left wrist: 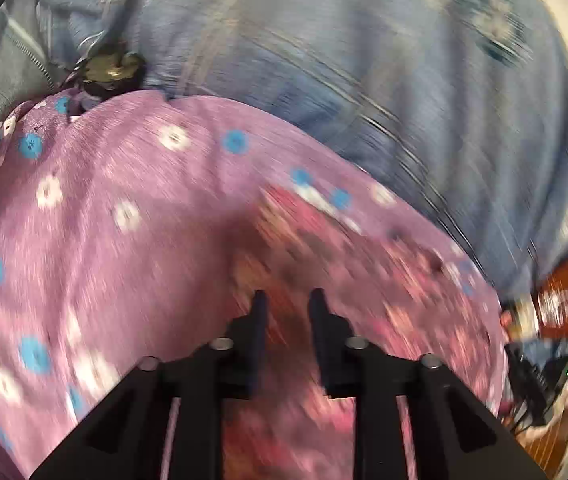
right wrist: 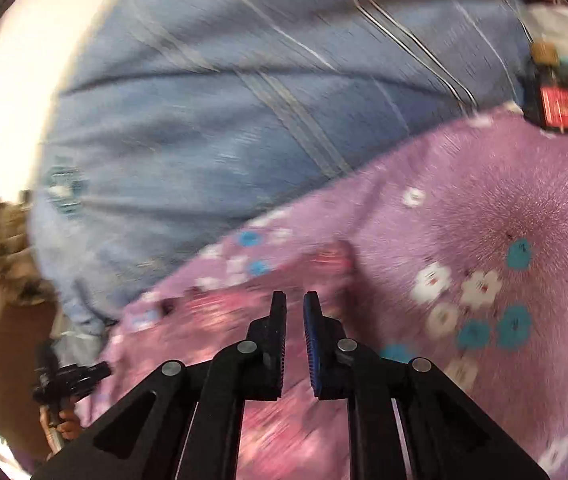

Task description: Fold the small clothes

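Our jaws stand parted on both sides, each with a clear gap between the tips and nothing pinched in it. On the left gripper (left wrist: 285,300) the gap is moderate, and through it we see only blurred pink and red patterned cloth lying beyond the fingers. On the right gripper (right wrist: 295,304) the gap is narrower, the blue ribbed pad (right wrist: 312,344) on one finger facing inward, and again no fabric sits between the tips.

The small garment (left wrist: 124,216) fills most of what we see from the left wrist: a purple cloth printed with white and blue flowers, bulging up in a rounded mound just ahead of our fingers, its upper edge curving across the view. From the right wrist the same purple floral cloth spreads across the lower right, with a pinker, blurred patch directly in front of the tips. Whether our fingers touch the cloth we cannot tell; the frames are smeared by motion.

Beyond the garment lies a blue sheet (right wrist: 224,112) with pale stripes, covering the upper part of both views. At the garment's upper left edge in the left view sits a small brassy object (left wrist: 112,68), too blurred to identify. In the right view a dark bottle with a red label (right wrist: 551,92) stands at the far upper right, just past the purple cloth.
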Motion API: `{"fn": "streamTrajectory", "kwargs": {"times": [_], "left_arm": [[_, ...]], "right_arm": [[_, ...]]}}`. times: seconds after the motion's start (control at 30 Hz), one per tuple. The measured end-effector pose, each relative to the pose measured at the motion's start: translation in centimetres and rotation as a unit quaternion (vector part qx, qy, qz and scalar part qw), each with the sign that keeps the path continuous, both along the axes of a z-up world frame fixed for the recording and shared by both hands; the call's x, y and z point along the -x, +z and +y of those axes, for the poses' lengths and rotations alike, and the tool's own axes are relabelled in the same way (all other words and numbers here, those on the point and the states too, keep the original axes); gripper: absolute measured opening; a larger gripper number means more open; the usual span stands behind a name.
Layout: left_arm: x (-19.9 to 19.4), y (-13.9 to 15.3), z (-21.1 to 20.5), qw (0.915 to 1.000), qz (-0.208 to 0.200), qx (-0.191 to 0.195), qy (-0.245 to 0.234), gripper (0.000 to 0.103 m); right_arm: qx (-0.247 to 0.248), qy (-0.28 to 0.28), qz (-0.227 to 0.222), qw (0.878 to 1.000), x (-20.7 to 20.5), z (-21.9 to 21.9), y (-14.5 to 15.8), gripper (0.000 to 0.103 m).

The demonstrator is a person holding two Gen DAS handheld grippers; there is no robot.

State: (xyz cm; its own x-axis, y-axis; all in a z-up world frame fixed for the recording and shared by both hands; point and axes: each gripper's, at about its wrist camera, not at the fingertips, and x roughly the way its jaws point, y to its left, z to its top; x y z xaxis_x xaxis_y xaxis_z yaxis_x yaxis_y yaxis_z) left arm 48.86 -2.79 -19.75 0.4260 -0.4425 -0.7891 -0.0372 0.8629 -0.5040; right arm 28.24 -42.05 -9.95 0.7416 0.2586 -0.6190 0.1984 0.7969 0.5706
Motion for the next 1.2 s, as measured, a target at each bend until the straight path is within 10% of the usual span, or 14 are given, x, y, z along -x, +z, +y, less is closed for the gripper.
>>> {"fn": "streamTrajectory", "kwargs": {"times": [0.13,0.23,0.47,0.67,0.93,1.0,1.07,1.1,1.2], "left_arm": [[2.8,-3.2,-3.3,0.9985,0.028,-0.033,-0.033,0.049],[3.6,-3.6,-4.0,0.9973,0.039,-0.059,-0.016,0.048],[10.9,-0.9,-1.3,0.9994,0.023,0.022,-0.016,0.051],[17.0,-4.5,0.2,0.9909,0.070,0.114,-0.006,0.052],[13.4,-9.3,0.9,0.9766,0.090,0.185,0.062,0.052],[12.4,-9.8,1.1,0.9721,0.093,0.195,0.091,0.049],[11.9,-9.6,0.6,0.9732,0.094,0.186,0.098,0.024],[11.9,-9.1,0.0,0.9756,0.090,0.179,0.090,0.008],[12.5,-7.1,-1.6,0.9804,0.062,0.171,0.076,0.008]], "right_arm": [[-0.007,0.032,0.005,0.999,3.2,2.6,-1.1,0.031],[0.016,0.022,0.078,0.997,3.9,3.3,-4.4,0.020],[-0.023,0.009,0.028,0.999,11.1,3.7,-0.2,0.051],[-0.084,-0.003,0.043,0.996,16.8,4.8,-3.0,0.053],[-0.149,-0.077,0.027,0.986,15.9,3.9,-5.6,0.055],[-0.155,-0.085,0.014,0.984,15.0,3.8,-5.9,0.046],[-0.146,-0.073,0.019,0.986,13.7,3.7,-5.7,0.005],[-0.150,-0.065,0.015,0.986,13.2,3.5,-5.2,0.005],[-0.129,-0.029,-0.043,0.990,13.0,2.4,-1.0,0.005]]}}
